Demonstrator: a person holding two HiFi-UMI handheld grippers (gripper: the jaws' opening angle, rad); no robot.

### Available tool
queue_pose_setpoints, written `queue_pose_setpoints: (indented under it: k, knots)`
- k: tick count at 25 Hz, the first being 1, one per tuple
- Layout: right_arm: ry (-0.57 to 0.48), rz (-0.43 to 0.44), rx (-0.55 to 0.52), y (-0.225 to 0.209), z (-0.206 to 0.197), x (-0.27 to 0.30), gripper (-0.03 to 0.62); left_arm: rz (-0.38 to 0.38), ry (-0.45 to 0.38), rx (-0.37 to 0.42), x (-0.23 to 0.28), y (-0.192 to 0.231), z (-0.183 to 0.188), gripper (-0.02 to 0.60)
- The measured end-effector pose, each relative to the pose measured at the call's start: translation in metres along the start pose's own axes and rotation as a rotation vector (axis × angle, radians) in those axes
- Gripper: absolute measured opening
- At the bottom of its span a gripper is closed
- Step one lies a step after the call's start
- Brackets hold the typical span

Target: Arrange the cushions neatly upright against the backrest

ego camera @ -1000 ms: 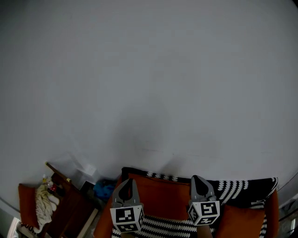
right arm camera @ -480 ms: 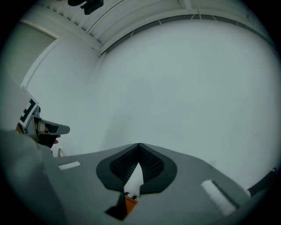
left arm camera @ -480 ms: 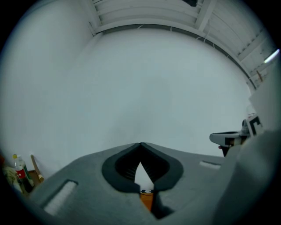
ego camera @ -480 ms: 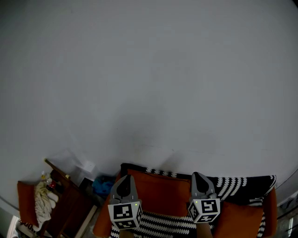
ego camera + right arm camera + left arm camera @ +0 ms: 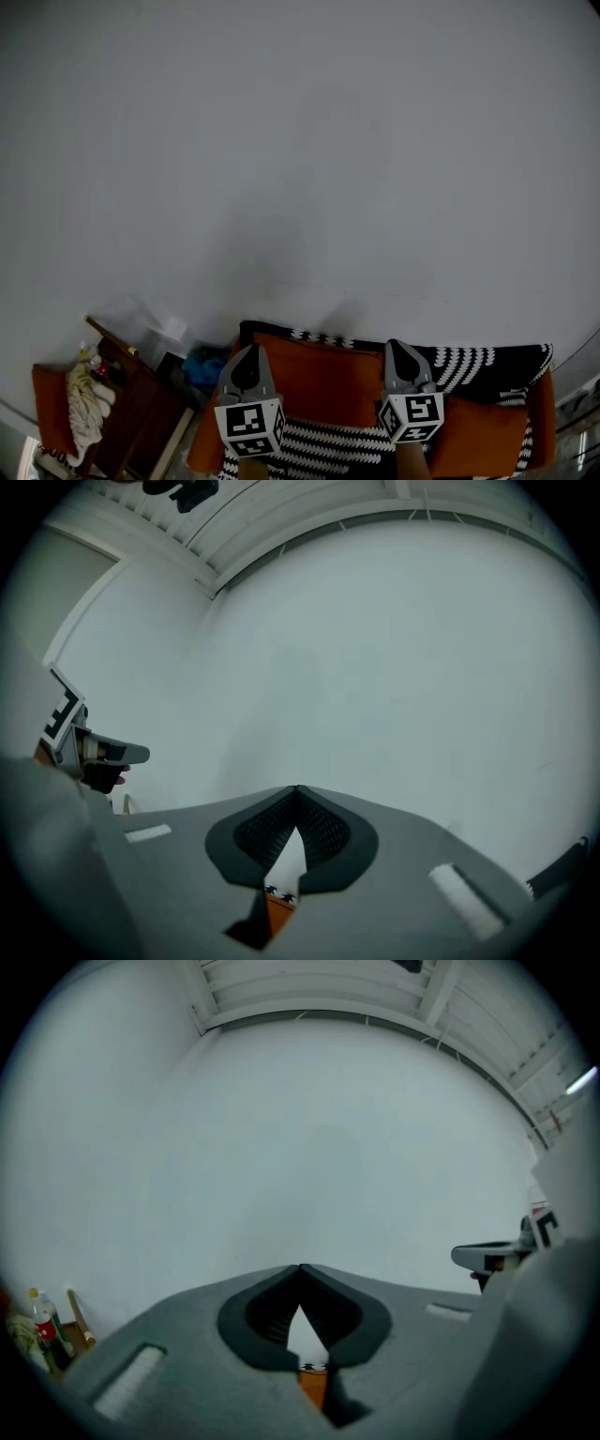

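Observation:
An orange cushion [image 5: 319, 375] leans against the backrest at the bottom of the head view. A black-and-white patterned cover [image 5: 469, 361] is draped over the backrest behind it. A second orange cushion [image 5: 478, 436] lies lower right, and a striped black-and-white piece [image 5: 328, 441] lies in front. My left gripper [image 5: 247, 354] and right gripper [image 5: 397, 349] hover side by side above the cushions, pointing at the wall. Both are shut with nothing held. In the left gripper view the jaw tips [image 5: 300, 1269] meet, with a sliver of orange cushion [image 5: 314, 1387] below. In the right gripper view the jaw tips [image 5: 297, 791] also meet over orange cushion [image 5: 278, 916].
A plain white wall [image 5: 300, 141] fills most of each view. Left of the sofa stands a dark wooden side table [image 5: 141, 403] with small bottles, a cream cloth [image 5: 84, 408], an orange pad [image 5: 47, 403], a clear box [image 5: 155, 333] and a blue object [image 5: 202, 366].
The head view has shifted slightly, so the sofa and side table sit a little differently in the picture. Both grippers stay side by side and shut.

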State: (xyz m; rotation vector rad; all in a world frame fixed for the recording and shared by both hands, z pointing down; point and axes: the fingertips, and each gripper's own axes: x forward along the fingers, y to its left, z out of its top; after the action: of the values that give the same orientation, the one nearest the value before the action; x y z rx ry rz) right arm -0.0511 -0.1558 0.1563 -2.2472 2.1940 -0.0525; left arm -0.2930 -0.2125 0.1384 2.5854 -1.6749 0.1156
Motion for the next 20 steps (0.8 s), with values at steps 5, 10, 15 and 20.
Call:
queue_pose_setpoints:
  k: [5,10,15,20]
  knots:
    - [-0.002,-0.02,-0.006,0.0,0.001,-0.006,0.009,-0.021,-0.006,0.01,-0.001,0.0,0.001,0.003]
    - [0.037,-0.092,-0.016,-0.016,-0.009,-0.021,0.048,-0.097,-0.002,0.005,0.009,-0.017,-0.004,0.037]
    - [0.09,-0.184,-0.024,-0.039,-0.027,-0.049,0.117,-0.223,0.018,0.005,0.021,-0.056,-0.018,0.114]
    - [0.1,-0.299,0.01,-0.081,-0.037,-0.093,0.197,-0.343,0.048,0.023,0.025,-0.111,-0.034,0.2]
